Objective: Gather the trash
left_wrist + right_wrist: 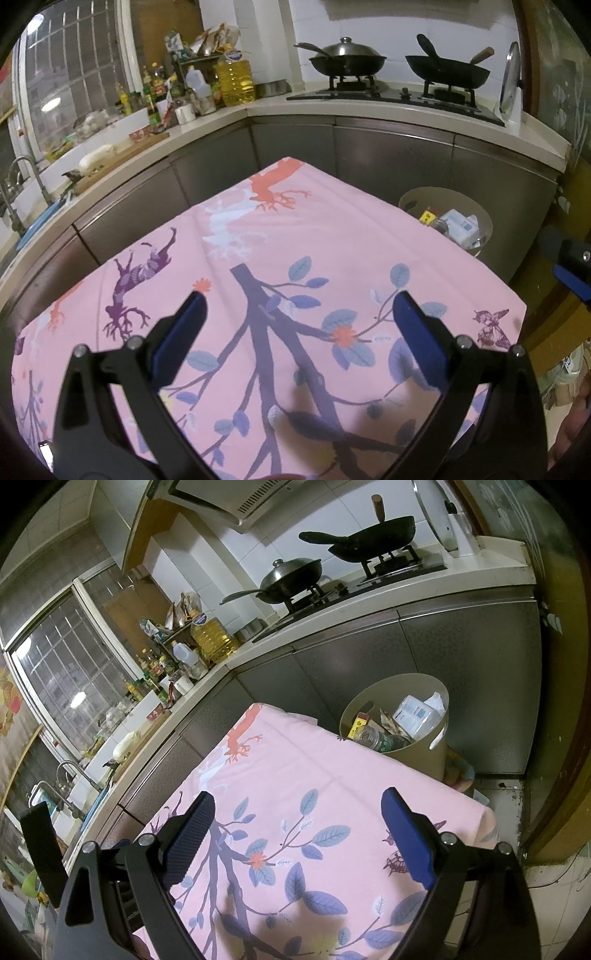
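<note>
The left gripper point(297, 317) and right gripper point(297, 819) both hover with jaws spread wide and nothing between them, above the pink tablecloth point(332, 236). Beyond the table's far right edge, on the floor against the cabinets, stands the beige trash bin point(413, 755), holding a bottle point(373, 737) and cartons.

Both wrist views overlook the pink tablecloth point(332, 236), facing the stove point(369, 579).
</note>
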The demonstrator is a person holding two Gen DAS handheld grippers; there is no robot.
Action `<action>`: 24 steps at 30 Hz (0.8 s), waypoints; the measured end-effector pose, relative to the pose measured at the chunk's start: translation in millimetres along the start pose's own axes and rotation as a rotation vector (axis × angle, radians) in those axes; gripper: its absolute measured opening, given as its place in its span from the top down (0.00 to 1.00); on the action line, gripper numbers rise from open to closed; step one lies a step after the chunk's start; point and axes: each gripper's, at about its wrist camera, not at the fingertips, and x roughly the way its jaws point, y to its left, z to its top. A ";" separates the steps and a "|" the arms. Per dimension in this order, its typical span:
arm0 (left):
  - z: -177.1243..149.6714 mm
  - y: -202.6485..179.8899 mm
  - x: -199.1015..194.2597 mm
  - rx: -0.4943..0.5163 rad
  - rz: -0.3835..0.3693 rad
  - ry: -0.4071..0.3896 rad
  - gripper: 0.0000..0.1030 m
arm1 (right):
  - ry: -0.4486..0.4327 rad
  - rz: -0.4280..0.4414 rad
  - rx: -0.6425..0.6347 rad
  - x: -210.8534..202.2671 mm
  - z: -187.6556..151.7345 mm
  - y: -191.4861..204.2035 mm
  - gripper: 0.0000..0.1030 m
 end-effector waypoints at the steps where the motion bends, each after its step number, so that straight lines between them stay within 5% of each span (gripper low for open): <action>1: -0.6 -0.7 0.0 0.004 -0.007 0.001 0.06 | 0.000 -0.001 0.001 -0.1 -0.6 0.6 0.14; 24: -2.1 -10.3 2.2 0.036 -0.043 0.000 0.06 | 0.005 0.001 0.001 1.0 1.3 -2.5 0.14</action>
